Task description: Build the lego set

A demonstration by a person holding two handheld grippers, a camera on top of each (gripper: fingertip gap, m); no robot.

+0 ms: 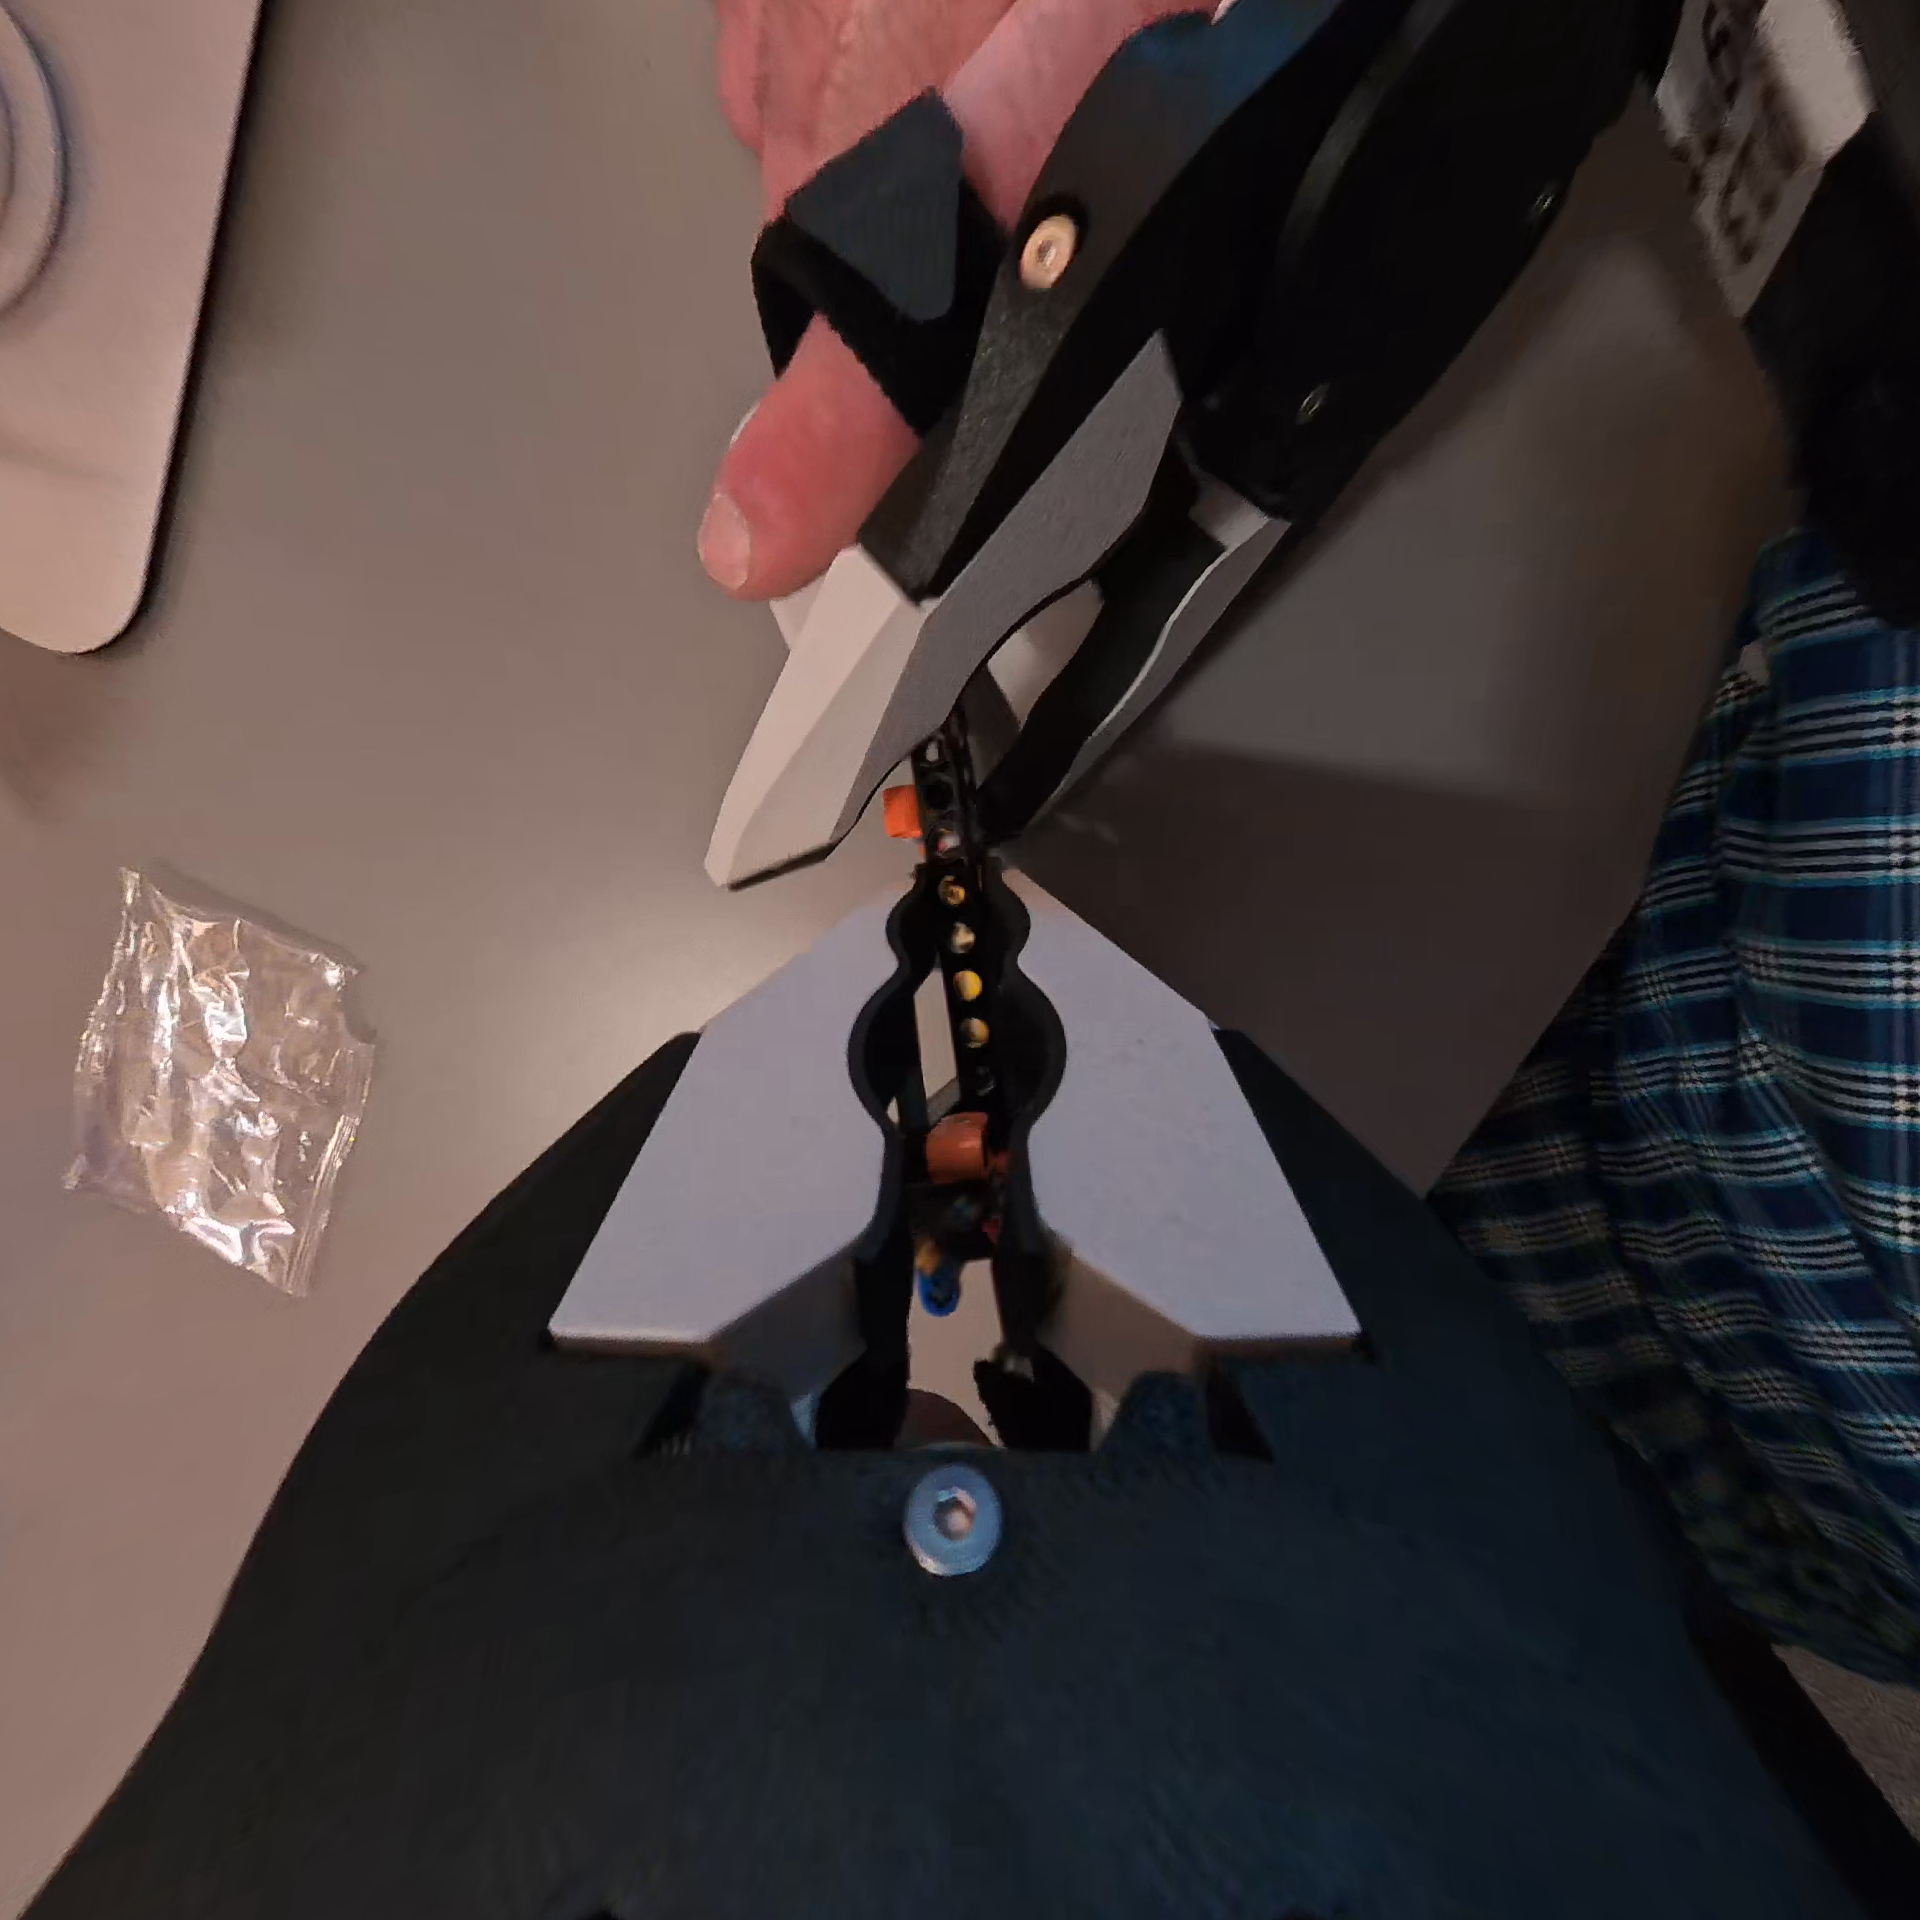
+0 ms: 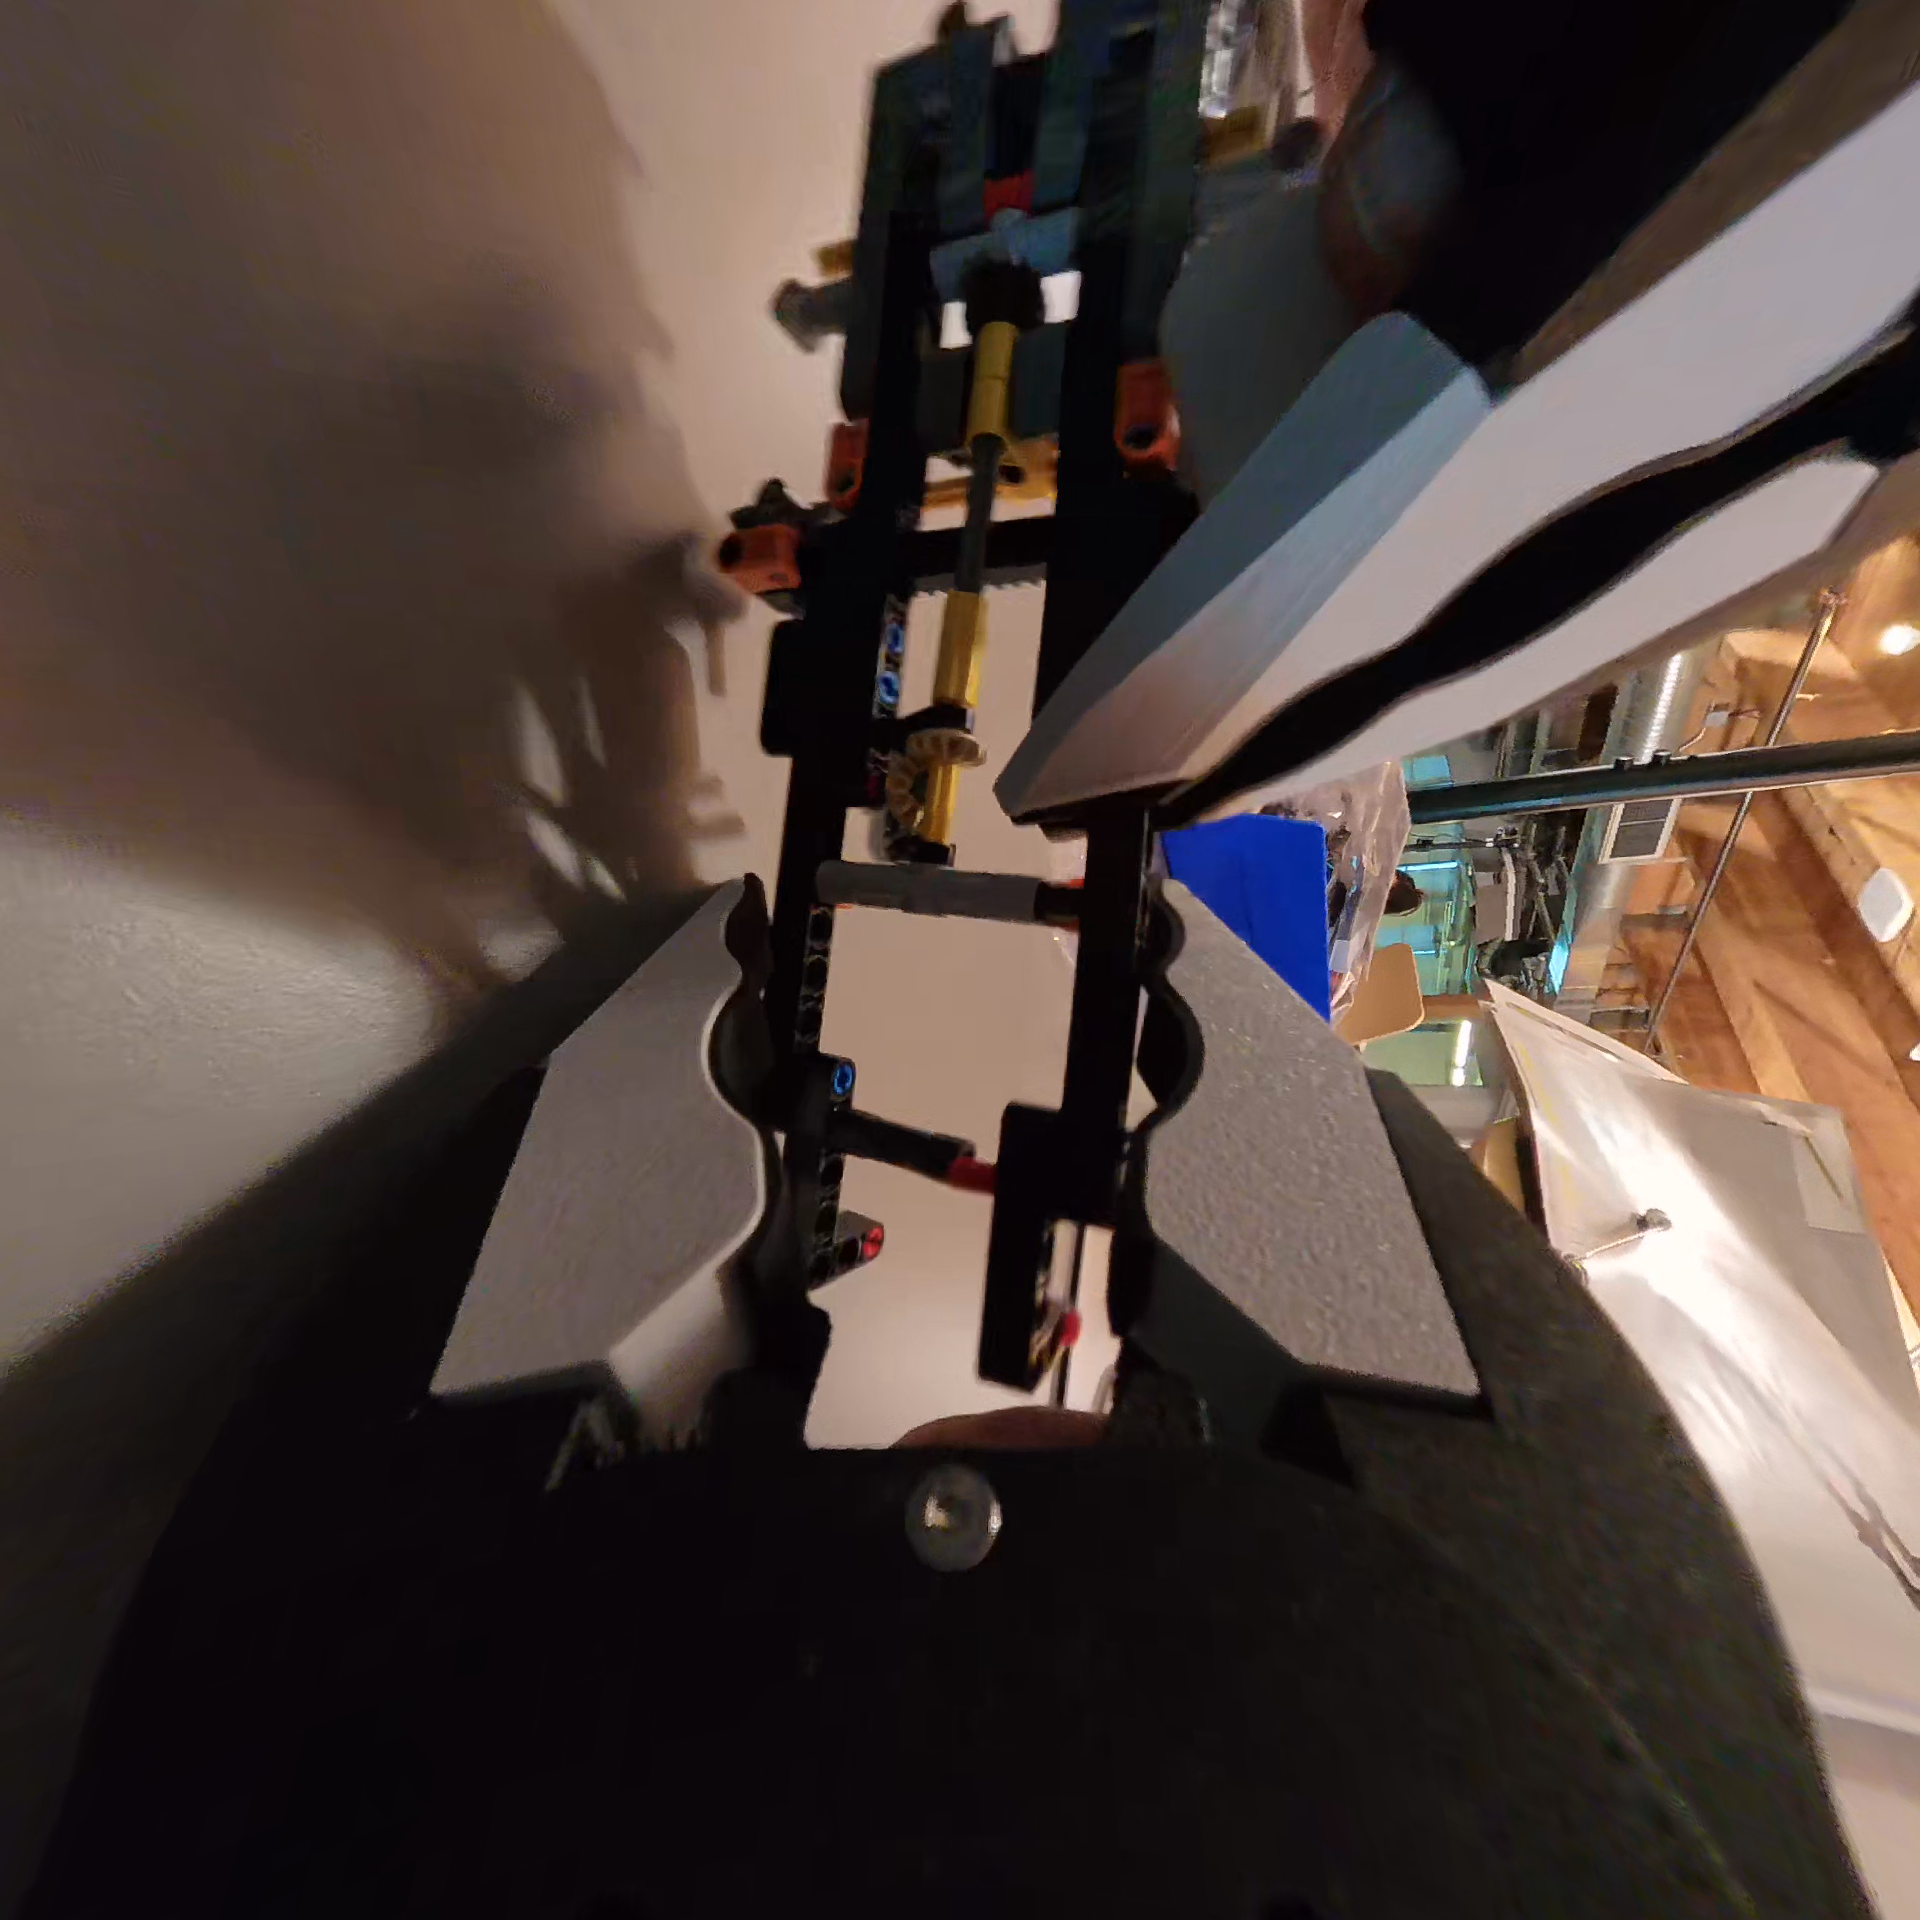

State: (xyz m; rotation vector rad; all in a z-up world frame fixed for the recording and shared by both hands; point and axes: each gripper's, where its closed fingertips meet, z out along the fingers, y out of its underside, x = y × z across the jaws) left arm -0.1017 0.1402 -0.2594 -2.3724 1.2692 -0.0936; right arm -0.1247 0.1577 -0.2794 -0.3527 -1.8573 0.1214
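black lego frame (image 2: 966, 727), orange connectors: clamped by left gripper (image 1: 951, 904) from 6 o'clock, right gripper (image 2: 961, 914) from 1 o'clock; empty plastic bag (image 1: 218, 1075) at 9.

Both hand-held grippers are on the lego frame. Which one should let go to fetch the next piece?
Probably left. The right hand-held gripper spans both black beams of the lego frame, a steadier hold. The left hand-held gripper pinches it edge-on, with table open beside it.
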